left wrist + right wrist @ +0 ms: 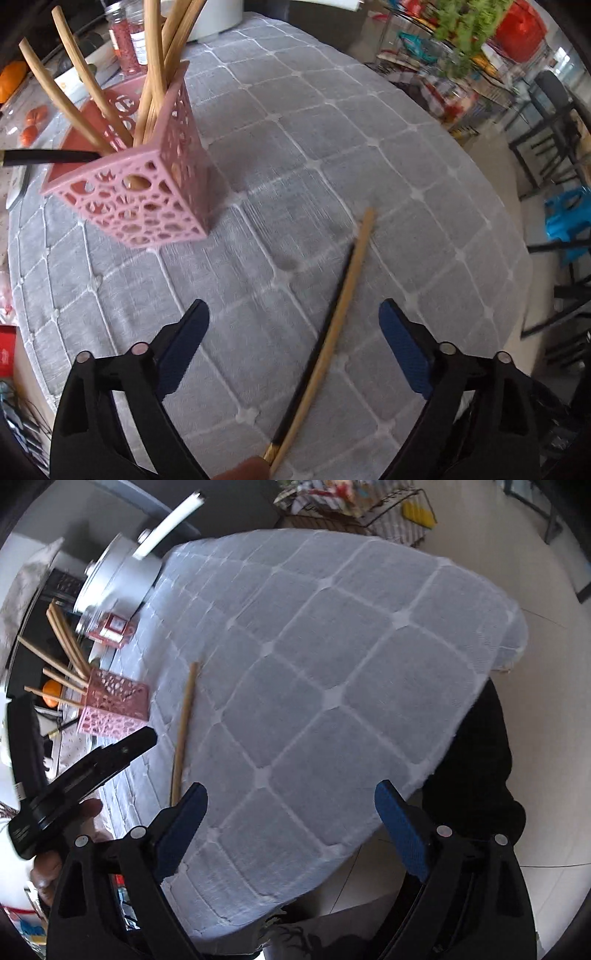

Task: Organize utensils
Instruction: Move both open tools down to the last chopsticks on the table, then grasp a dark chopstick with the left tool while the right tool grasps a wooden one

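A pink perforated holder [147, 177] stands on the grey quilted table and holds several wooden chopsticks [155, 66] and a black one [48, 157]. A wooden chopstick [332, 332] and a black chopstick [317, 354] lie side by side on the cloth, between the fingers of my left gripper [293, 314], which is open just above them. In the right wrist view the holder [110, 705] is at the left, the wooden chopstick [184, 723] lies beside it, and the left gripper's body [88, 768] shows. My right gripper [291, 794] is open and empty above the table's near part.
A white pot [122, 576] and spice jars [125, 40] stand behind the holder. Orange items [35, 122] lie at the far left. The table edge [480, 716] drops to the floor on the right. Chairs and a blue stool [565, 218] stand beyond.
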`<state>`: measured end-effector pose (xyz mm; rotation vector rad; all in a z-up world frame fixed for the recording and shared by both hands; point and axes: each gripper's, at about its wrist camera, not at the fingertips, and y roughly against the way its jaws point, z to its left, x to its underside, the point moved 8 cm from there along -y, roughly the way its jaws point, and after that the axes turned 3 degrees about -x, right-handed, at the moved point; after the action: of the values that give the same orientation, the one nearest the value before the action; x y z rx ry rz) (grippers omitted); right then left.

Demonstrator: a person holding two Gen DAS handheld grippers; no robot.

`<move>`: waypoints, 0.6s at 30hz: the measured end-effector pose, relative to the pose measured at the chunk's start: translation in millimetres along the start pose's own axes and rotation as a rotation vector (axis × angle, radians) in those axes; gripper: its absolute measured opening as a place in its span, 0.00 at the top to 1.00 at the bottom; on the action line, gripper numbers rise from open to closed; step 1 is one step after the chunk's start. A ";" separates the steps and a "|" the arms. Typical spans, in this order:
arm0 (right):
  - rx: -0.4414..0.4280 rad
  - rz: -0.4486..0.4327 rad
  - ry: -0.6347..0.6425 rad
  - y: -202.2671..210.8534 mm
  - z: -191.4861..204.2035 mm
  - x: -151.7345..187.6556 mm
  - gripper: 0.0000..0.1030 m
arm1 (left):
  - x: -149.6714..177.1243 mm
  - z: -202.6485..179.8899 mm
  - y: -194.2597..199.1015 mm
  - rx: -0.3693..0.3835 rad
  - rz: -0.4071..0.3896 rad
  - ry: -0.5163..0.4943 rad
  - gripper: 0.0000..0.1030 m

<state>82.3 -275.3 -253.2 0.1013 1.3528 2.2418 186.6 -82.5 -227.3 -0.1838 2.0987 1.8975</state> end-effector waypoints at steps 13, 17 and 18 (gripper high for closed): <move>-0.080 0.050 -0.005 -0.4 -13.8 -0.8 0.13 | -11.8 2.9 -30.2 -0.056 0.081 0.090 0.26; -0.101 0.057 -0.017 -0.2 -16.8 -3.7 0.13 | -13.8 -3.6 -31.5 -0.058 0.090 0.073 0.26; -0.103 0.057 -0.020 0.3 -18.0 -3.8 0.13 | -13.1 -6.5 -33.0 -0.063 0.098 0.060 0.26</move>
<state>79.6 -291.7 -261.1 0.1267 1.2356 2.3469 207.8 -94.2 -254.1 -0.1559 2.1247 2.0402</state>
